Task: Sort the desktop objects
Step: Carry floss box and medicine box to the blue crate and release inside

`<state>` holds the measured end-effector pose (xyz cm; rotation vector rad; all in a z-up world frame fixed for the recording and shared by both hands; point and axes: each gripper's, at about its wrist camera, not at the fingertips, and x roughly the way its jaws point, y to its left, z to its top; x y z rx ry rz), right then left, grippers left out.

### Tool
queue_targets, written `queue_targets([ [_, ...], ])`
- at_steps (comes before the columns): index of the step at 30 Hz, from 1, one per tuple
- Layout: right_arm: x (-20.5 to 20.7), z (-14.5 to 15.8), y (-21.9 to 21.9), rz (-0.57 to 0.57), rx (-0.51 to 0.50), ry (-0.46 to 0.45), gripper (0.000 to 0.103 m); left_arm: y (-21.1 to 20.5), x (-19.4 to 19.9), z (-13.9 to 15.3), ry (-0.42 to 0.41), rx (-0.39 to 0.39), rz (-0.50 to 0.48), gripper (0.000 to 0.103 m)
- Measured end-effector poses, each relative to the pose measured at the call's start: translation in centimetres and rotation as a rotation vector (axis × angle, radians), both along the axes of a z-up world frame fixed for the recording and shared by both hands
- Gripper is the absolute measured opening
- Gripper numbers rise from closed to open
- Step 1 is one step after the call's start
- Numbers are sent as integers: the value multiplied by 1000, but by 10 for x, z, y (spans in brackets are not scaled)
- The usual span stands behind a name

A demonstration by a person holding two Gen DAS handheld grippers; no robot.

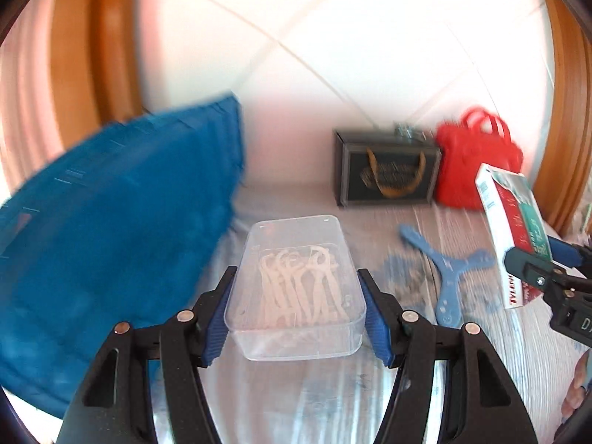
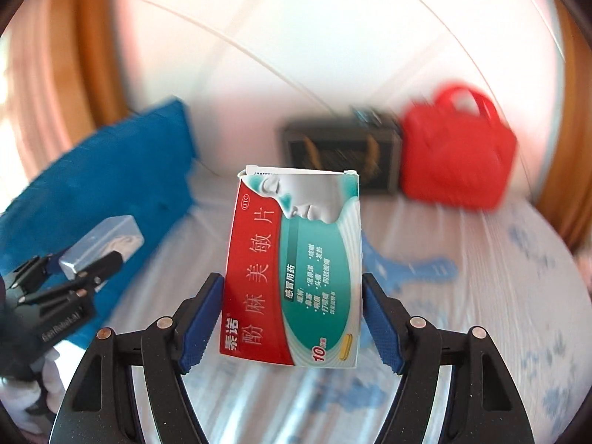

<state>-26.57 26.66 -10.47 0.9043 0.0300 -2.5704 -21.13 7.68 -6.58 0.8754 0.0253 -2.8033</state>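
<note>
Floss picks sit inside the clear plastic box that I have pinched between the blue pads of my left gripper, one pad pressed on each long side. From the right wrist view that same box shows held above the table, just in front of the blue cushion. My right gripper is clamped on a medicine carton (red and teal, Chinese lettering, "10" near its lower corner), held upright with its torn top flap upward.

Taking the red handbag at the back of the table as my landmark: a dark framed box stands just to its left, touching or nearly so. A blue three-armed plastic piece lies flat on the patterned tablecloth in front of the bag, between my two held items. The cushion leans far to the bag's left. Background is motion-blurred, so finer detail I cannot tell.
</note>
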Motion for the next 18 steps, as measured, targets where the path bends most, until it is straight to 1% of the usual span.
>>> queue_targets([
  [2,18,24,-28,56,-18,55,73,-16,22,20,51,-13,31,61],
  [8,58,80,-111,191,-52,180,73,-78,83,79,197,-56,136,61],
  [12,79,110,-178,269,-80,242,73,-129,107,107,264,-101,209,61],
  [15,90,127,-232,316,-89,266,73,-173,119,117,280,-120,251,61],
  [16,92,130,-244,326,-90,266,73,-190,120,119,281,-124,264,61],
  [18,93,133,-283,356,-91,252,73,-221,116,118,265,-129,287,61],
])
